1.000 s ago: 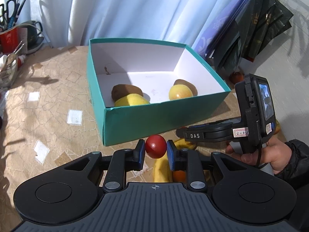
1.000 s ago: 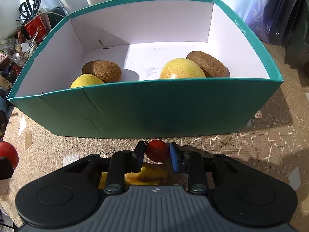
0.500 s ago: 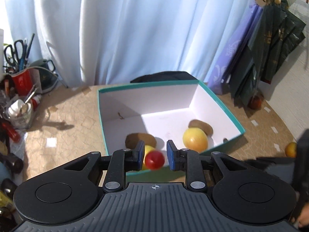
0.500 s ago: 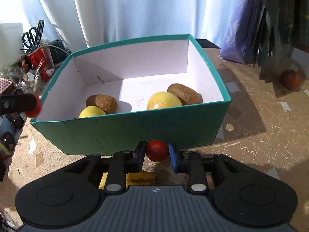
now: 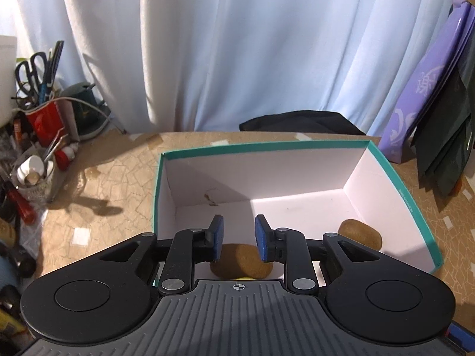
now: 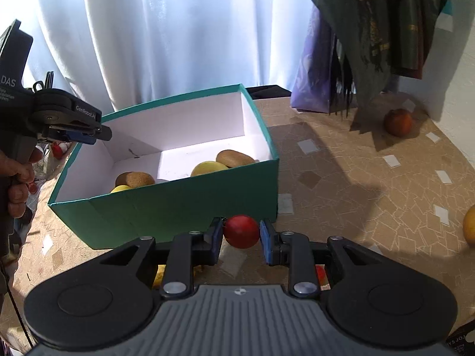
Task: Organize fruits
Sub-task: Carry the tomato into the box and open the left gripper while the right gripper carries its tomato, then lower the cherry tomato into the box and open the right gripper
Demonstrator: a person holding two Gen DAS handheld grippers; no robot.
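Observation:
A teal box with a white inside holds two brown kiwis and two yellow fruits. My left gripper hangs over the box's near left part, above one kiwi. Its pads stand a narrow gap apart with nothing between them. The right wrist view shows this left gripper over the box's left rim, a hand holding it. My right gripper is shut on a small red fruit, raised in front of the box's near wall.
A reddish fruit lies at the back right and an orange one at the right edge. A banana lies under my right gripper. Cups with scissors crowd the left. Purple and dark bags stand behind on the right.
My left gripper moved forward over the box, and the red fruit that was between its pads is gone from them. My right gripper rose and drew back, still gripping its red fruit.

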